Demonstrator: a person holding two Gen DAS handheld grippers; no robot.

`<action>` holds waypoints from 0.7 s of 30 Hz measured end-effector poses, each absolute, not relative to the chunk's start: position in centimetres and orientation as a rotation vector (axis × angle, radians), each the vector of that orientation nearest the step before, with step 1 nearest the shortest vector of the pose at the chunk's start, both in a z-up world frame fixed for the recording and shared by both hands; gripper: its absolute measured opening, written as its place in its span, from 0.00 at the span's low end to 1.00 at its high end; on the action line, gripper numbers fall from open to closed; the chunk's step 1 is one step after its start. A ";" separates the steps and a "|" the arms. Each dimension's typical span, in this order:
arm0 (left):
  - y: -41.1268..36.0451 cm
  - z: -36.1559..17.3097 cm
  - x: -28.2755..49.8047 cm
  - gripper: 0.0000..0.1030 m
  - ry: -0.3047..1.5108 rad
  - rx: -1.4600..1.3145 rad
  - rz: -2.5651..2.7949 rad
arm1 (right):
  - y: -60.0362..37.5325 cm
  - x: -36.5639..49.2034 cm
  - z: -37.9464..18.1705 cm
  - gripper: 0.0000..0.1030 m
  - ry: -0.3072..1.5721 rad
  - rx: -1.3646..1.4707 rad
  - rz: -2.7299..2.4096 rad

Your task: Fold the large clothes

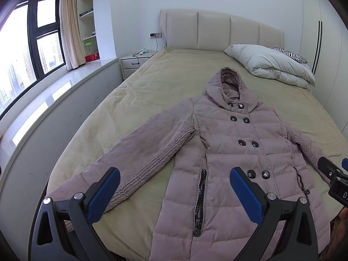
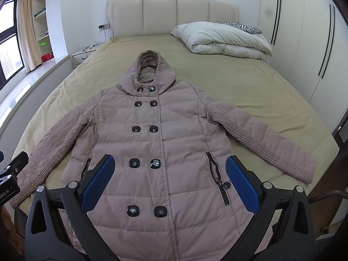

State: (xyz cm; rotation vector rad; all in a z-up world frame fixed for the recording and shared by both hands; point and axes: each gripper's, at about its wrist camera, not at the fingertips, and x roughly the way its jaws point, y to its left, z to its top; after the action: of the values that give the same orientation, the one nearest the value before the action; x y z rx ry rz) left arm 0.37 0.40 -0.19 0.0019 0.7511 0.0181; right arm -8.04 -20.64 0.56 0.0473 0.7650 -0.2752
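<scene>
Lying flat on a tan bed (image 2: pixel 250 91), front side up: one big pink puffy coat (image 2: pixel 152 143) (image 1: pixel 235 152). Bottom hem cut off at the low edge of both views, so full length not seen. Left cuff partly hidden behind the left gripper (image 1: pixel 174 195) in the left view. Lower coat partly hidden behind the right gripper (image 2: pixel 170 182) in the right view. Small things on the shelves (image 1: pixel 87 21) by the window (image 1: pixel 32 43) too tiny to make out.

Counted: one hood (image 2: pixel 150 67), two sleeves, two zip pockets. Ten dark buttons in the right view, in five rows of two. One white folded quilt (image 2: pixel 224 39) by the headboard (image 2: pixel 171 15), with one zebra pillow (image 2: pixel 241 27) peeking out behind it. One small bedside table (image 1: pixel 134 63).

Long way of the coat running from the near edge up toward the headboard. Hood pointing away, to the head of the bed. Sleeves spread out to both sides, slanting back toward the near edge.

Both grippers held above the near part of the coat, blue pads (image 2: pixel 97 187) spread wide apart, nothing between them, not touching the coat.
</scene>
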 end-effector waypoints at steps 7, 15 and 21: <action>0.6 -0.3 0.2 1.00 0.752 0.003 0.019 | -20.7 -8.1 0.5 1.00 0.766 0.046 -0.275; 0.5 -0.3 0.2 1.00 0.752 0.004 0.019 | -20.7 -8.1 0.4 1.00 0.766 0.048 -0.275; 0.4 -0.3 0.2 1.00 0.752 0.005 0.019 | -20.8 -8.2 0.2 1.00 0.769 0.049 -0.274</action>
State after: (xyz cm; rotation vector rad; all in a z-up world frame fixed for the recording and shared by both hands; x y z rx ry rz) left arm 0.20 0.43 -0.26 0.0045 0.7520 0.0194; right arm -8.20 -20.80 0.19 0.0488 0.7693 -0.2740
